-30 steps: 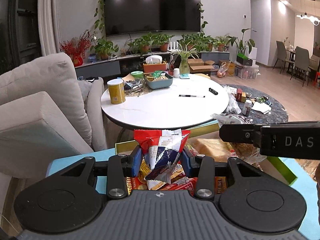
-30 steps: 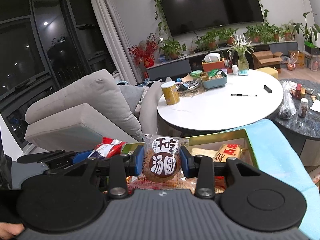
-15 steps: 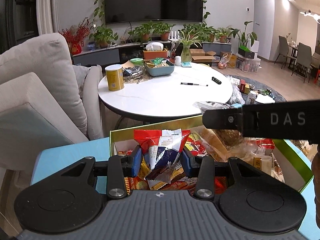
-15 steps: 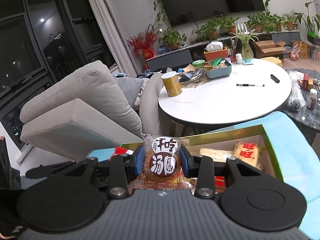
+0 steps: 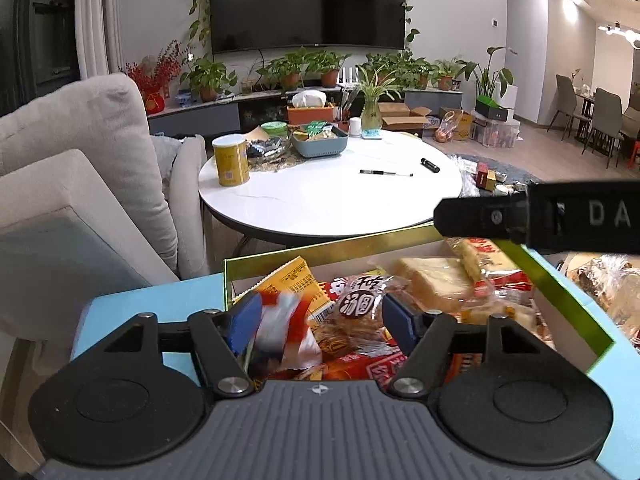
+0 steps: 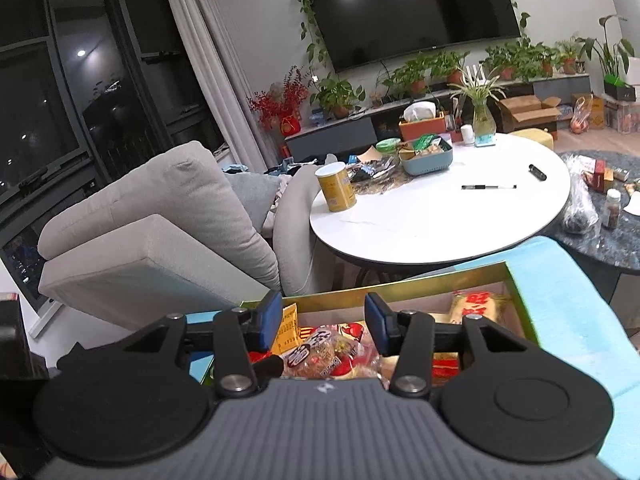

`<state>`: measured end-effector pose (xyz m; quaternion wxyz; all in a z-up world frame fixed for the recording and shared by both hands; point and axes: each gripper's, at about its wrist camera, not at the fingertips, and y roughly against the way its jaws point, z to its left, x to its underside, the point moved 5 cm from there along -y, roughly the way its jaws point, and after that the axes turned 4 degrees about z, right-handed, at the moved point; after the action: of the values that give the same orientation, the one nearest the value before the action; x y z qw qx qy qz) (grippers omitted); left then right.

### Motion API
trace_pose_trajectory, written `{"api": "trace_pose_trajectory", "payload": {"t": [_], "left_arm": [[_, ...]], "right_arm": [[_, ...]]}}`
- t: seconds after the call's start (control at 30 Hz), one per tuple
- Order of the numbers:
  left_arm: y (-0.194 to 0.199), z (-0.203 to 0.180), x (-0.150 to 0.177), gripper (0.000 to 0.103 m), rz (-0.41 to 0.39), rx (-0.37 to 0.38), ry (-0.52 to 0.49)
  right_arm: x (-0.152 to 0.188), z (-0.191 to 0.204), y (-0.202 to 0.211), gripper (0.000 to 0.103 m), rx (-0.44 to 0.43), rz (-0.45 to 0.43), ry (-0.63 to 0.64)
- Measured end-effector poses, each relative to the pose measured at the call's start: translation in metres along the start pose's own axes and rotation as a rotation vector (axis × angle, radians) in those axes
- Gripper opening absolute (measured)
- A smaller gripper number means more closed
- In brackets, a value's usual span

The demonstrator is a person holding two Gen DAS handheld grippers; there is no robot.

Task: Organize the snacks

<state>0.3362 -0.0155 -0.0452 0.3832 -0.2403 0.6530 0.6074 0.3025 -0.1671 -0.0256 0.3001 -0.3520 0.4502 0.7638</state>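
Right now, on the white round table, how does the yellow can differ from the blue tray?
The yellow can is a tall, narrow cylinder standing upright; the blue tray is low and wide. The can is closed with a pale lid, while the tray is open on top and filled with small packets. The can stands nearer the camera, to the left; the tray sits farther back. Both rest on the white round table.

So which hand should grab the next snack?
Probably right. The right gripper is open and empty above the box, and loose clear-wrapped snacks lie past the box's right wall. The left gripper has its jaws opening, with a red-and-white packet between them.
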Motion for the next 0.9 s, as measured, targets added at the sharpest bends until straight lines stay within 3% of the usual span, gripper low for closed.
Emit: {"api": "trace_pose_trajectory", "payload": {"t": [0.27, 0.43, 0.57, 0.9], "left_arm": [[0.045, -0.009, 0.0, 0.083, -0.066, -0.02, -0.012], [0.081, -0.02, 0.003, 0.087, -0.11, -0.034, -0.024], [0.113, -0.027, 0.01, 0.099, -0.139, -0.046, -0.008], [0.184, -0.048, 0.053, 0.103, -0.19, -0.053, 0.024]], "right_arm": [[0.003, 0.009, 0.038, 0.079, -0.007, -0.032, 0.01], [0.008, 0.016, 0.072, 0.079, -0.034, -0.064, 0.009], [0.016, 0.023, 0.097, 0.079, -0.007, -0.081, 0.025], [0.043, 0.023, 0.155, 0.079, 0.016, -0.13, 0.061]]}}
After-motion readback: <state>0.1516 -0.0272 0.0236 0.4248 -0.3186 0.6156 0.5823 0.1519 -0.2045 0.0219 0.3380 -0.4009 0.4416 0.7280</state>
